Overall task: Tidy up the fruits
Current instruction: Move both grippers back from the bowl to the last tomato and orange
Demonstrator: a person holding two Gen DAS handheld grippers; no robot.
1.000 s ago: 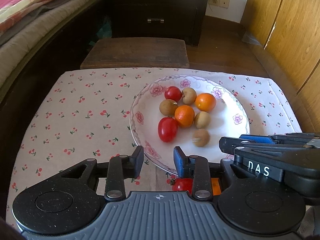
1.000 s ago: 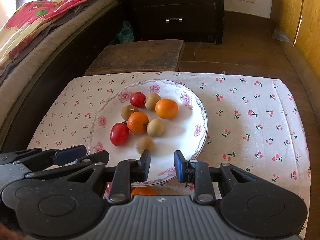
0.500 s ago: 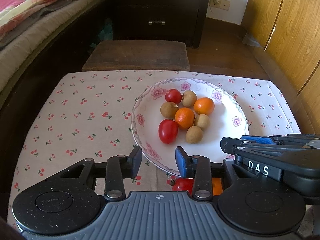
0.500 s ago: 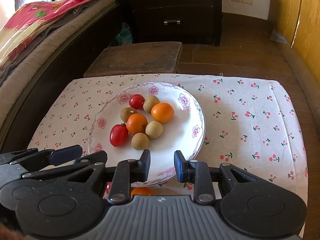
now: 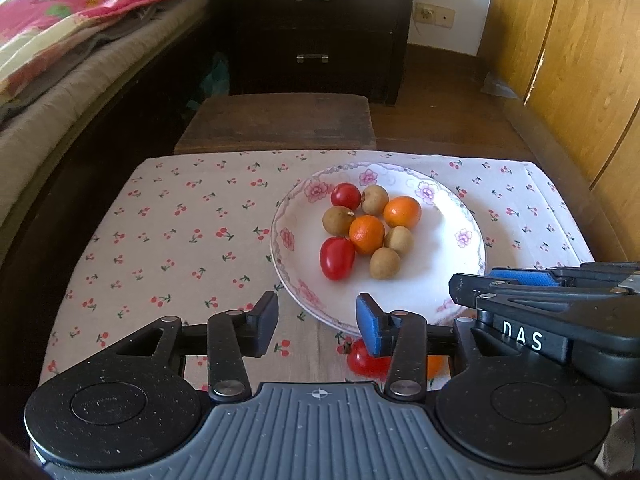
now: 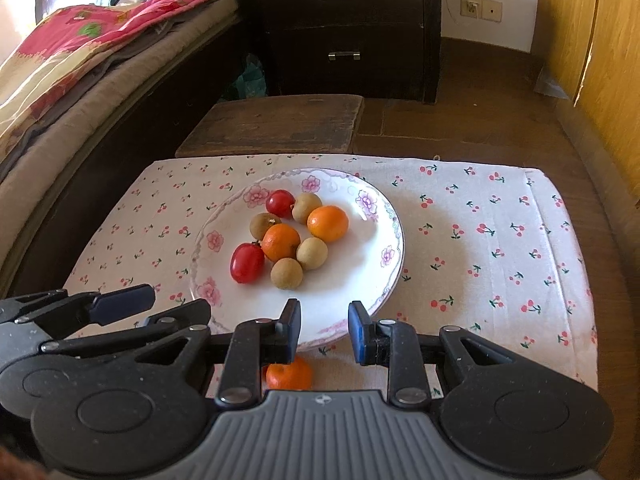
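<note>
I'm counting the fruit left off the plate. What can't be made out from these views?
- Red tomato: left wrist view, partly behind the left gripper.
- Orange fruit: right wrist view, its lower part hidden by the right gripper.
- Cloth nearest the cameras: covered by both grippers' bodies.

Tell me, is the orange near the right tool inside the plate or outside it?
Outside. In the right wrist view the orange lies on the cloth, just in front of the plate rim, beside the right tool.
</note>
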